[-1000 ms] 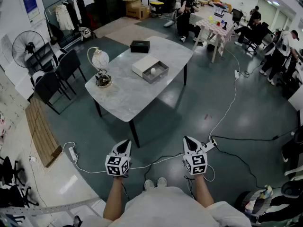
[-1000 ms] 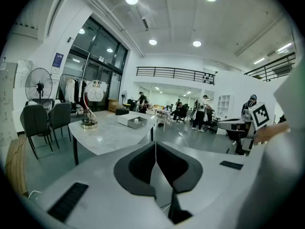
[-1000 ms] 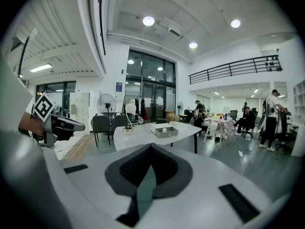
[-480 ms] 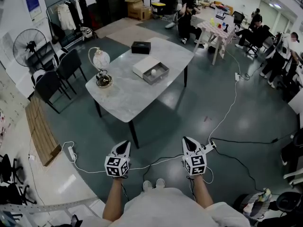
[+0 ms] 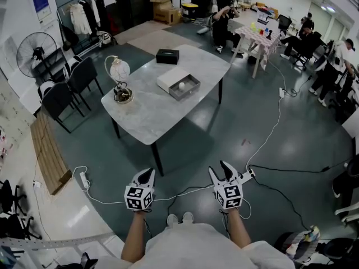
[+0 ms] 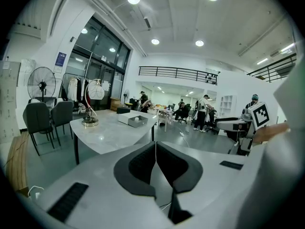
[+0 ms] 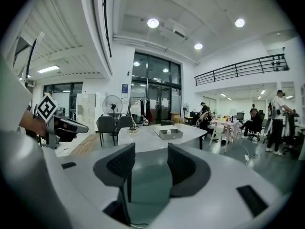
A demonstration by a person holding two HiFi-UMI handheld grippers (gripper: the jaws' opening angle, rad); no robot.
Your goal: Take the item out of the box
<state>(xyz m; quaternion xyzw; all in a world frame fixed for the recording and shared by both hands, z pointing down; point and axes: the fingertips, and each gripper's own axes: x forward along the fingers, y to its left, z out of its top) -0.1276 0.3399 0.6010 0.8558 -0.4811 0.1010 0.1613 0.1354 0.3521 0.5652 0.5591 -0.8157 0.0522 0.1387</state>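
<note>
1. Marble worktop (image 5: 146,108) stood well away, its grey box (image 5: 190,87) holding a white ball (image 5: 181,85).
2. Left claw (image 5: 147,174) was clenched empty; right claw (image 5: 220,170) released.
3. Floor cable (image 5: 185,190) might snag feet on the approach.

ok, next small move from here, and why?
Probably step toward the table: the open box with the white ball sits far beyond both grippers. The right gripper has its jaws apart and empty; the left gripper is closed.
</note>
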